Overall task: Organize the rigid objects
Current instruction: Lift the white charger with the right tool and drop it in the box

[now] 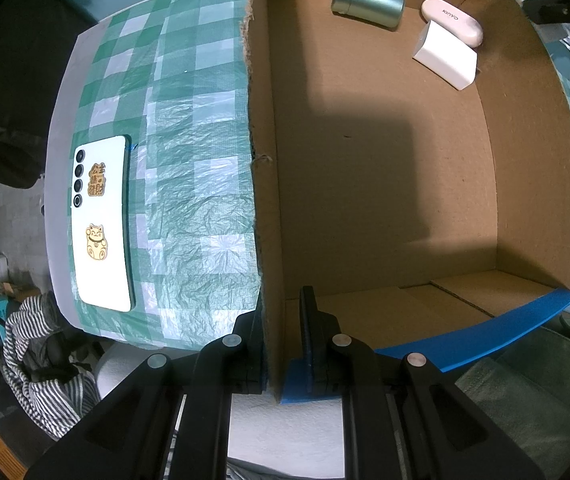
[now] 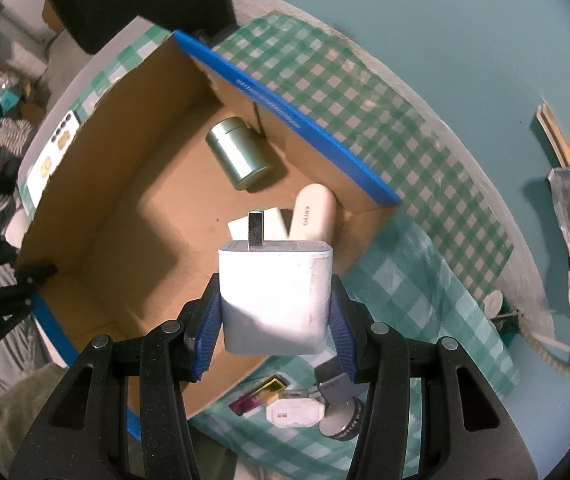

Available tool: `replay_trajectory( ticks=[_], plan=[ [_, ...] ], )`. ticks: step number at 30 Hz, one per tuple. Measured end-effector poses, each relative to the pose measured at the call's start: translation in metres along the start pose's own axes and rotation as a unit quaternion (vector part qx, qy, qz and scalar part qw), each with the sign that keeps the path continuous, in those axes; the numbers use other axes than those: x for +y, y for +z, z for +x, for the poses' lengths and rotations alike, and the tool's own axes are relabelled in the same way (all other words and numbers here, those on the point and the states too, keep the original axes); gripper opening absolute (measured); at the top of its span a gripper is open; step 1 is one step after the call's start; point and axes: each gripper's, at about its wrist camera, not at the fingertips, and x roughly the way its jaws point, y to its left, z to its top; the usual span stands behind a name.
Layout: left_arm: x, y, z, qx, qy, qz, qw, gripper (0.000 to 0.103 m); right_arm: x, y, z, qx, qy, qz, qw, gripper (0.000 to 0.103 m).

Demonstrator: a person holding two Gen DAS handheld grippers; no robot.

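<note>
right gripper clamped on white charger block, prong up, over cardboard box near its corner. left gripper pinched tight on box wall. inside box: green tin, pink case, white adapter. phone outside on checkered cloth.

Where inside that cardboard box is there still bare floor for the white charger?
Most of the box floor is bare, from the wall the left gripper clamps up to the far end. The far corner is crowded: green tin, pink case, white block. The right gripper holds the charger.
</note>
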Motion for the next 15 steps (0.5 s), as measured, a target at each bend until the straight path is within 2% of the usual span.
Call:
replay_trajectory(
  ticks=[15],
  plan=[
    [0.001,0.0,0.0,0.0,0.0,0.0,1.0,0.013,0.018,-0.002,0.046,0.044,0.001,-0.042,0.998,0.049]
  ],
)
